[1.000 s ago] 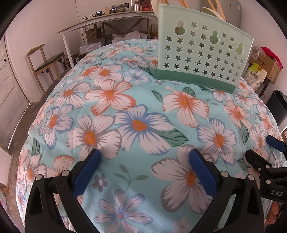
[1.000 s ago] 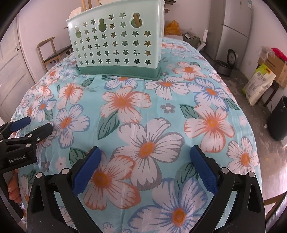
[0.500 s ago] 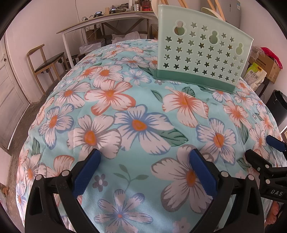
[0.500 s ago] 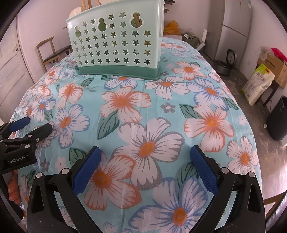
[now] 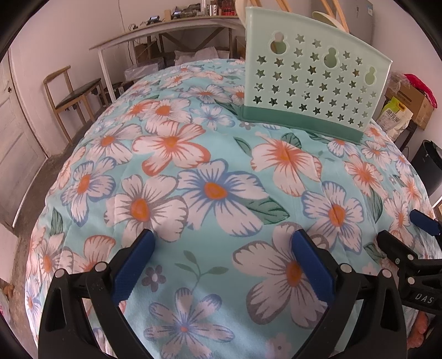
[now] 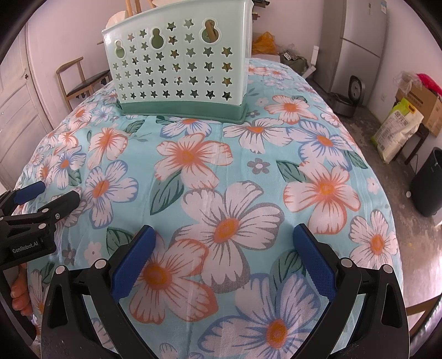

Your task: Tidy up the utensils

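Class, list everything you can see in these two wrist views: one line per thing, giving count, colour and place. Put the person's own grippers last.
utensil basket: one, mint green with star holes, far side of the table
wooden utensils: several, tan handles, standing in the basket; exact count cannot be told
tablecloth: one, turquoise with orange and white flowers, covering the table
chair: one, wooden with dark seat, left by the wall
side table: one, pale, by the back wall
fridge: one, grey, back right
bin: one, black, floor at right
sack: one, white and green, floor at right
cardboard box: one, brown, behind the sack
left gripper: black with blue pads, jaws open, empty
right gripper: same, jaws open, empty
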Motion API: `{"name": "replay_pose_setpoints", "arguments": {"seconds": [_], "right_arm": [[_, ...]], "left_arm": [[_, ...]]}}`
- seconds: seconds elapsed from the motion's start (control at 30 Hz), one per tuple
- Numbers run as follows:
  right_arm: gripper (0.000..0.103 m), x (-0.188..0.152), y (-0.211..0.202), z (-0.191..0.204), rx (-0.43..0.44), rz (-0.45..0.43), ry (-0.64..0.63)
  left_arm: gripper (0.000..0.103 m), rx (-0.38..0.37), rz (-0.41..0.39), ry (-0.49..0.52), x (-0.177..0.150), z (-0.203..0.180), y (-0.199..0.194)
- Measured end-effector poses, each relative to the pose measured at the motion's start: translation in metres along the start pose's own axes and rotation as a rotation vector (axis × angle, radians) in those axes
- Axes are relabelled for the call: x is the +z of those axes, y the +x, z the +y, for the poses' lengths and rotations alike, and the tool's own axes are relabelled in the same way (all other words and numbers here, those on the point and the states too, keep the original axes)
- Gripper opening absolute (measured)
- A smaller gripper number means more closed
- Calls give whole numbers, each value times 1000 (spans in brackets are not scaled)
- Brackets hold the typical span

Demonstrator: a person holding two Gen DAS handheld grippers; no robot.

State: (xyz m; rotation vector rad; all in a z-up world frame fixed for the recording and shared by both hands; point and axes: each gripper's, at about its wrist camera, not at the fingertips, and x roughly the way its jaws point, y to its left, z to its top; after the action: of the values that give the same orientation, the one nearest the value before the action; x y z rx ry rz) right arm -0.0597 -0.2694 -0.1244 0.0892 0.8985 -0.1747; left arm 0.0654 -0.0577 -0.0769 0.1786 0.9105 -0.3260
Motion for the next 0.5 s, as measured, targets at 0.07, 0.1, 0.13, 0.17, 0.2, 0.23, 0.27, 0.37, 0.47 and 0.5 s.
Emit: {"name": "replay_pose_setpoints", "arguments": {"seconds": [0.07, 0.1, 0.13, 0.17, 0.2, 0.23, 0.27, 0.37, 0.47, 0.5], "right_arm": [[95, 1, 0, 0, 2, 5, 4], [95, 1, 0, -1, 3, 10, 6], [95, 2, 0, -2, 5, 16, 8], [95, 5, -1, -3, 7, 23, 12], [95, 6, -2, -3, 11, 28, 16], [95, 8, -3, -3, 19, 34, 18], [95, 10, -4, -3, 30, 36, 19], [95, 16, -15, -2, 61, 18, 30], [95, 21, -32, 3, 67, -27, 15], [95, 23, -39, 5, 71, -46, 11]], "left_arm": [[97, -7, 23, -5, 3, 1, 1], [97, -15, 38, -4, 5, 2, 1], [97, -21, 47, 0, 7, 3, 1], [97, -28, 54, 1, 9, 4, 1], [97, -41, 55, -7, 10, 6, -1], [97, -50, 51, -20, 12, 8, -4], [97, -59, 42, -37, 13, 10, -7], [97, -64, -24, -61, 18, 14, -24], [97, -39, -104, -38, 24, 11, -45], [97, -33, -124, -29, 26, 9, -52]]}}
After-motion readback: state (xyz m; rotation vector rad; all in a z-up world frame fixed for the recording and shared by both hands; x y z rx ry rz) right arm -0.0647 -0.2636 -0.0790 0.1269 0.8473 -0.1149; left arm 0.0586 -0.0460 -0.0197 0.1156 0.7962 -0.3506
